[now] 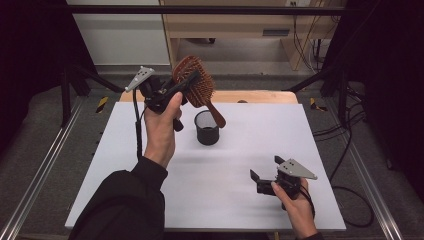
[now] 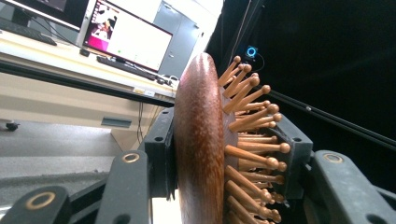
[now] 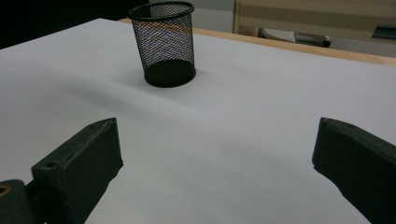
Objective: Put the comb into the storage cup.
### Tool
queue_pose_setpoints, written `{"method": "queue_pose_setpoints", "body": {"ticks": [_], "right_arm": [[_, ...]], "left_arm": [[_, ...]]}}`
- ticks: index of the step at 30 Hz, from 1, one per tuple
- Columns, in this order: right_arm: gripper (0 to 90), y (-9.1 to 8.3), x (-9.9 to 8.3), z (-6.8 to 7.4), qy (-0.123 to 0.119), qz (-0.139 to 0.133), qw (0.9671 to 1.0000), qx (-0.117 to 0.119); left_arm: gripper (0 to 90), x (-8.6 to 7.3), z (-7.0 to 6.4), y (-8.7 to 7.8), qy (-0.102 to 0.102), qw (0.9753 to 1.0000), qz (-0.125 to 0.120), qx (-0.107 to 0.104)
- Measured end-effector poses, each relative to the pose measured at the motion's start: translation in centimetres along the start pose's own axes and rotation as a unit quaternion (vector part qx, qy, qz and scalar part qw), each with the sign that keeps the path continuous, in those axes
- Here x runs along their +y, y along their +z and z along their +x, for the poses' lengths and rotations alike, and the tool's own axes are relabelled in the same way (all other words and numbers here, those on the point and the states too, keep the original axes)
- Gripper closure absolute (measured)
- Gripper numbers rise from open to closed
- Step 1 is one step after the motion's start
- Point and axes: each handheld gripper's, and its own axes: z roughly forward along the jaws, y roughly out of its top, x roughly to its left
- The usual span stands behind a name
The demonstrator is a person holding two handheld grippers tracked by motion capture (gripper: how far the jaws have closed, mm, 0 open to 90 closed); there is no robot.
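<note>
From above, the left gripper (image 1: 172,92) holds a wooden brush (image 1: 196,86) aloft by its oval head, handle slanting down-right over the mesh cup (image 1: 207,128). Its own view shows jaws clamping the head (image 2: 201,149), round-tipped pins (image 2: 254,121) pointing right. The right gripper (image 3: 215,163) rests wide apart near the table (image 3: 261,107).

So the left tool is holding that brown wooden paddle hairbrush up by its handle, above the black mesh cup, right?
Not quite: the left tool grips the brown wooden paddle hairbrush by its bristled head, not its handle. The left gripper view shows the jaws clamped on the head's back and bristle side. In the high view the handle hangs free, pointing down over the black mesh cup.
</note>
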Motion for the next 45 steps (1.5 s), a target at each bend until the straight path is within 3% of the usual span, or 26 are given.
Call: {"method": "queue_pose_setpoints", "body": {"ticks": [7,10,14,19,25,36,45], "right_arm": [[1.9,0.1,0.0,0.5,-0.004,-0.003,1.0000,0.007],[1.9,0.2,0.0,0.7,-0.008,0.000,0.9999,0.010],[1.9,0.1,0.1,0.6,-0.007,-0.006,0.9999,0.008],[1.9,0.1,0.1,0.5,-0.005,-0.005,0.9999,0.011],[1.9,0.1,0.1,0.5,-0.007,-0.005,0.9999,0.013],[1.9,0.0,0.1,0.4,-0.008,-0.006,0.9999,0.014],[1.9,0.0,0.1,0.3,-0.010,-0.005,0.9998,0.014]], "left_arm": [[51.0,0.5,0.6,0.3,-0.001,0.9997,-0.018,0.015],[51.0,0.6,1.0,0.3,0.003,0.9993,-0.020,0.032],[51.0,1.0,1.9,0.1,-0.008,0.9986,-0.032,0.040],[51.0,1.5,2.6,0.1,-0.002,0.9981,-0.035,0.050],[51.0,1.6,2.5,0.3,0.010,0.9982,-0.029,0.052],[50.9,1.6,2.6,0.4,0.008,0.9984,-0.027,0.048],[50.9,1.7,2.7,0.6,0.020,0.9983,-0.023,0.051]]}}
